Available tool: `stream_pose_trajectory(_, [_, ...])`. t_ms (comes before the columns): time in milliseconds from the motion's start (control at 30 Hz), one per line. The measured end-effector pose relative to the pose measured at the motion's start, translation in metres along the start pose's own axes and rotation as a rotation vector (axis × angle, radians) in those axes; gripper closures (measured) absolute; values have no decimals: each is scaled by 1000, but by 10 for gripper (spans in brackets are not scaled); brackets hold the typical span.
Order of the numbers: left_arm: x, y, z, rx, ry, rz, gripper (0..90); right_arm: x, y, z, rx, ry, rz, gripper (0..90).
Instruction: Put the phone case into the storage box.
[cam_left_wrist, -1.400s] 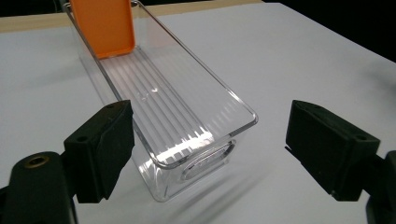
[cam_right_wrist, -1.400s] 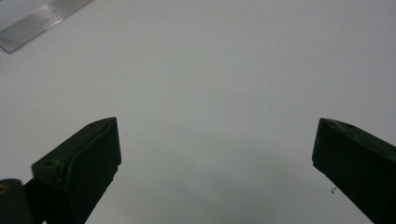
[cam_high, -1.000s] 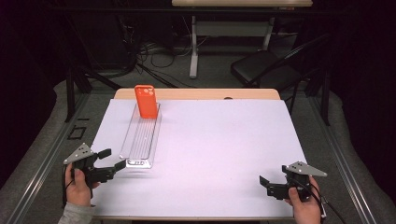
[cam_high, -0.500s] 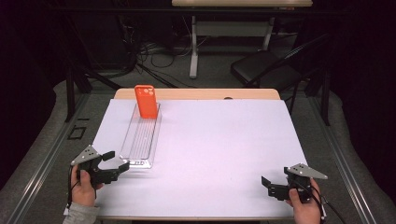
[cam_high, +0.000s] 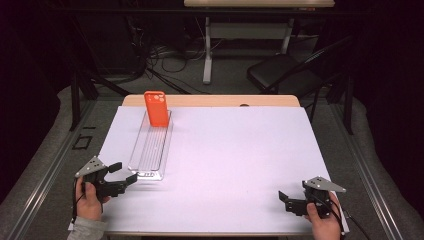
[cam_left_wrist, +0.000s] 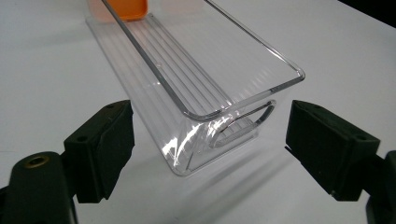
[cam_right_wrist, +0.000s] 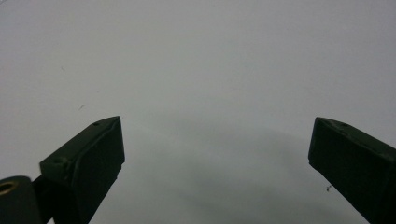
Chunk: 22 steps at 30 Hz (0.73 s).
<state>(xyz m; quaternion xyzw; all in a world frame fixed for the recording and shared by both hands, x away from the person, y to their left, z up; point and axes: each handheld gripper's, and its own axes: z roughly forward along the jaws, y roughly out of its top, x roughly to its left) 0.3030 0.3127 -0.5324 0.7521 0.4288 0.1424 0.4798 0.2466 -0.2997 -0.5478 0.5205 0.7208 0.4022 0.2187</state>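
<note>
Since a second ago your left gripper (cam_high: 120, 179) has dropped back toward you and slightly outward, so it now sits just off the near end of the clear tray (cam_high: 150, 150) instead of alongside it; your right gripper (cam_high: 292, 202) has barely shifted at the near right corner of the white table cover (cam_high: 240, 150).

Your left jaws stand wide apart with nothing between them, and in the left gripper view the tray's near end (cam_left_wrist: 224, 126), with its slot handle, lies between and just ahead of them, untouched. Your right jaws are also spread and empty over bare cover.

The tray lies lengthwise on the left side of the table, and the orange phone case (cam_high: 156, 108) stands upright at its far end, leaning on the end wall.

To take the tray well, judge it as light and slippery: come in low and straight so both pads meet the side walls together, close near the bottom corners where the plastic is stiffest, and squeeze gently. Move slowly afterward, since a jerk could topple the case.
</note>
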Motion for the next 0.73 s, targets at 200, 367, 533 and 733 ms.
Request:
stream_pose_trajectory(200, [2, -2, 0, 1, 5, -8, 160, 1, -1, 1, 4, 3, -6, 34])
stream_pose_trajectory(367, [3, -2, 1, 4, 10, -10, 160, 2, -1, 2, 3, 4, -3, 34])
stream_pose_trajectory(533, [3, -3, 1, 4, 12, -14, 160, 2, -2, 3, 6, 7, -11, 34])
stream_pose_trajectory(733, [5, -3, 2, 9, 12, -17, 160, 2, -2, 3, 10, 4, -6, 35])
